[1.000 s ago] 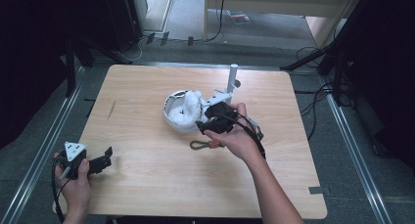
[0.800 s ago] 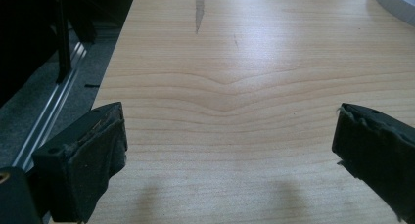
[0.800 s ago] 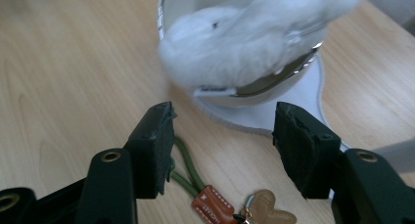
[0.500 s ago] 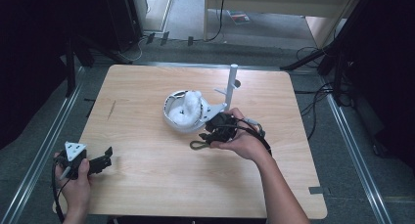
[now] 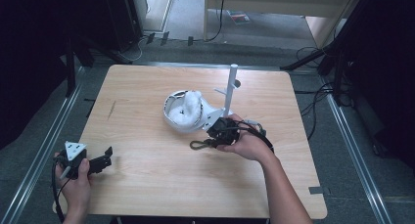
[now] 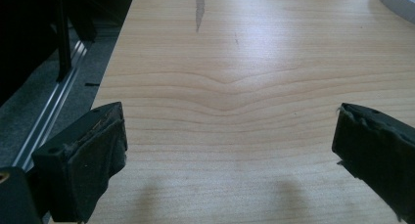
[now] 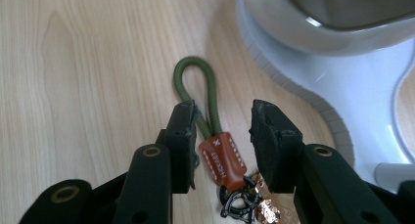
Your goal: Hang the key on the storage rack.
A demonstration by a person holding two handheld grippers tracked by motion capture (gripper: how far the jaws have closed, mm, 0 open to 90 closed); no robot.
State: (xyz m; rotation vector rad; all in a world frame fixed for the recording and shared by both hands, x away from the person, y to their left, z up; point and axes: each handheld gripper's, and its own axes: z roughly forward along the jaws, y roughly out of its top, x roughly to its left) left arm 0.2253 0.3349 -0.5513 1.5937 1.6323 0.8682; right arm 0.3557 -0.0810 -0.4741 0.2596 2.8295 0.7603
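Note:
A green cord loop (image 7: 195, 84) with a brown leather tag (image 7: 223, 158) and a metal clasp lies flat on the wooden table (image 5: 147, 185); in the high view the loop (image 5: 197, 145) sits just in front of the white bowl. My right gripper (image 7: 222, 119) is low over it, jaws a little apart on either side of the tag and cord, not clamped. From above, the right gripper (image 5: 211, 140) points left. My left gripper (image 5: 105, 156) rests at the table's front left, open, with bare wood between its jaws (image 6: 230, 136).
A white bowl (image 5: 171, 117) holding white fluffy material (image 5: 188, 105) stands mid-table, joined to a white post stand (image 5: 230, 87) with pegs. Its base (image 7: 362, 101) lies close to the right of my right jaws. Dark floor, rails and cables surround the table.
My right gripper has come down and toward the front, from beside the bowl onto the green cord loop, and now straddles it. The left gripper has stayed put.

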